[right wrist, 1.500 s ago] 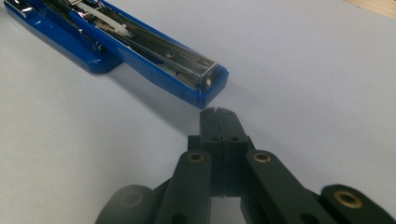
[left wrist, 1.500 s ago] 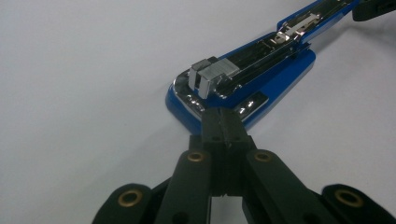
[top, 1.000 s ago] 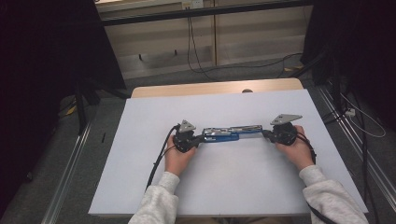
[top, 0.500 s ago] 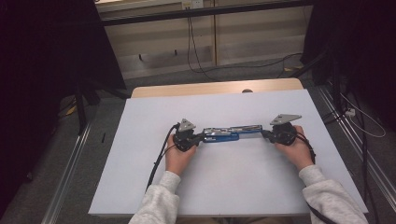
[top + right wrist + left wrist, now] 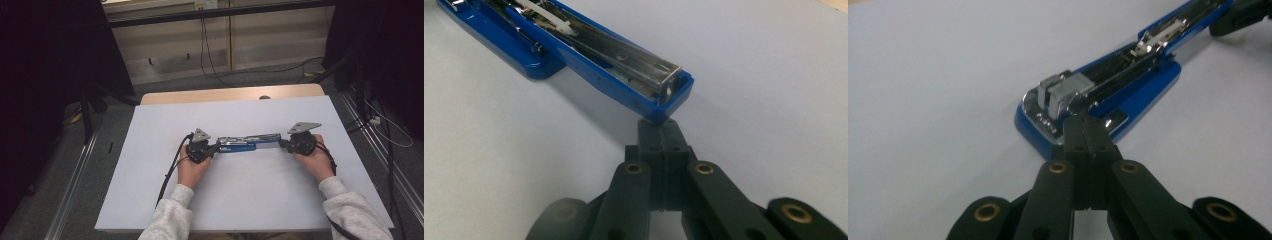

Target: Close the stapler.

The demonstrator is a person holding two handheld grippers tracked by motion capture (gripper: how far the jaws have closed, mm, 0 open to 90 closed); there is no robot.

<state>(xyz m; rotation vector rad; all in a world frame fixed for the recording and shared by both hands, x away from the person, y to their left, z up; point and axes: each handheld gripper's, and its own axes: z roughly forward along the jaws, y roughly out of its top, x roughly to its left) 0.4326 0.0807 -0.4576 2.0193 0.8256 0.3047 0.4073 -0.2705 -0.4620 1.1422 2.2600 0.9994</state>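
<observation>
The opened stapler [image 5: 247,142] lies flat between the two closed-jawed grippers, its base just past the left gripper [image 5: 1084,131] tips and its lid end just past the right gripper [image 5: 659,131] tips, so press evenly from both ends, I'd judge.

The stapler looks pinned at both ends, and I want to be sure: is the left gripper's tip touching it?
Touching. In the left gripper view, the shut left gripper presses its tip against the metal end of the blue stapler, with no gap between them.
</observation>
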